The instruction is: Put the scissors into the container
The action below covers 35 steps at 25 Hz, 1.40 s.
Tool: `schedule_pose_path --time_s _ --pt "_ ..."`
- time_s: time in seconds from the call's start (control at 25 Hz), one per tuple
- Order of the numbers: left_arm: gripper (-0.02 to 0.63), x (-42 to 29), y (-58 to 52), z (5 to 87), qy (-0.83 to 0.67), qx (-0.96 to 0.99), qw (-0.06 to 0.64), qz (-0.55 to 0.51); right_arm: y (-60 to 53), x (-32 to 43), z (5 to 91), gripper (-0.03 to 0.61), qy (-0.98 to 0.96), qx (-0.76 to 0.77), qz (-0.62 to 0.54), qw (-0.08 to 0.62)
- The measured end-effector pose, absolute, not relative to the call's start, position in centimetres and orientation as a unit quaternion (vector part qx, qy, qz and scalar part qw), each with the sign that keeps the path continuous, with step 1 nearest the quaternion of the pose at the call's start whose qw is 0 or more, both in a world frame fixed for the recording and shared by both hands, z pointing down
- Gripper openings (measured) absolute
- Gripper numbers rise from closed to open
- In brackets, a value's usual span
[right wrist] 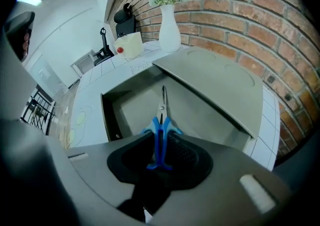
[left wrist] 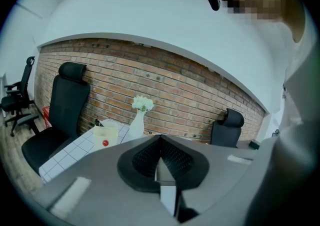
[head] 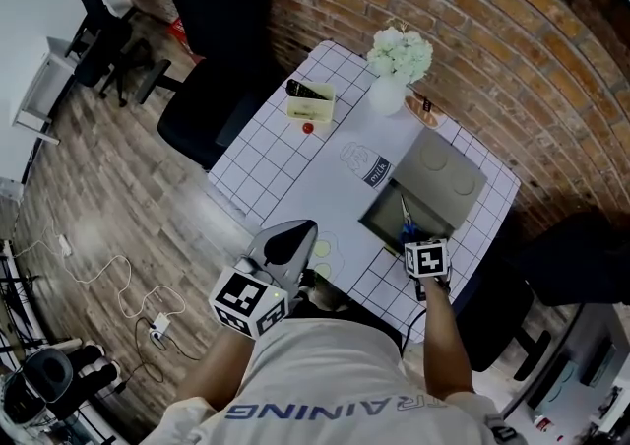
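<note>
Blue-handled scissors [right wrist: 160, 120] sit between the jaws of my right gripper [right wrist: 160, 146], blades pointing forward and down. The pads press on the handles. In the head view the right gripper [head: 410, 239] holds the scissors [head: 404, 219] over the near edge of the grey container [head: 386, 205], whose lid [head: 448, 172] stands swung open behind it. The right gripper view shows the container's inside wall [right wrist: 131, 104] and the lid [right wrist: 215, 77] beyond the blade tips. My left gripper [head: 293, 233] hovers near my body, left of the container, with its jaws together and nothing in them [left wrist: 160, 142].
On the white grid tablecloth [head: 276, 162] stand a white vase of flowers [head: 390, 89], a cream box [head: 311, 103] with a small red ball [head: 308, 127] beside it, and a small dish [head: 423, 108]. Black office chairs [head: 212, 59] stand at the table's far left, against a brick wall.
</note>
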State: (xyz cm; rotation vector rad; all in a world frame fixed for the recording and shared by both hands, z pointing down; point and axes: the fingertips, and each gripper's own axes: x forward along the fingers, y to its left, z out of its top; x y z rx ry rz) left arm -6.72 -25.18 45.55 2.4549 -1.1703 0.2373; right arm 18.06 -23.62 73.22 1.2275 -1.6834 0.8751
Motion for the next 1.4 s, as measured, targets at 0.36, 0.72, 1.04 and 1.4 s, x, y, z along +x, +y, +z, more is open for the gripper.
schedule_pose_path --time_s 0.36,0.72,1.04,1.4 --pt "0.0 -6.3 -25.9 44.7 -0.394 0.894 0.2 0.075 -24.6 18.3 68.4 0.107 -0.692 0.529 0.341 0.354" --pt "0.0 -2.1 -27.4 41.9 -0.319 0.929 0.181 0.038 -24.6 19.9 54.9 0.014 -0.729 0.585 0.27 0.231" --pt "0.0 3.8 -27.2 39.0 -0.232 0.962 0.14 0.013 -20.5 22.6 44.2 0.014 -0.728 0.649 0.182 0.128" --pt "0.0 8.4 -26.8 36.6 -0.166 0.98 0.106 0.01 -16.4 27.8 39.1 0.012 -0.661 0.738 0.129 0.032"
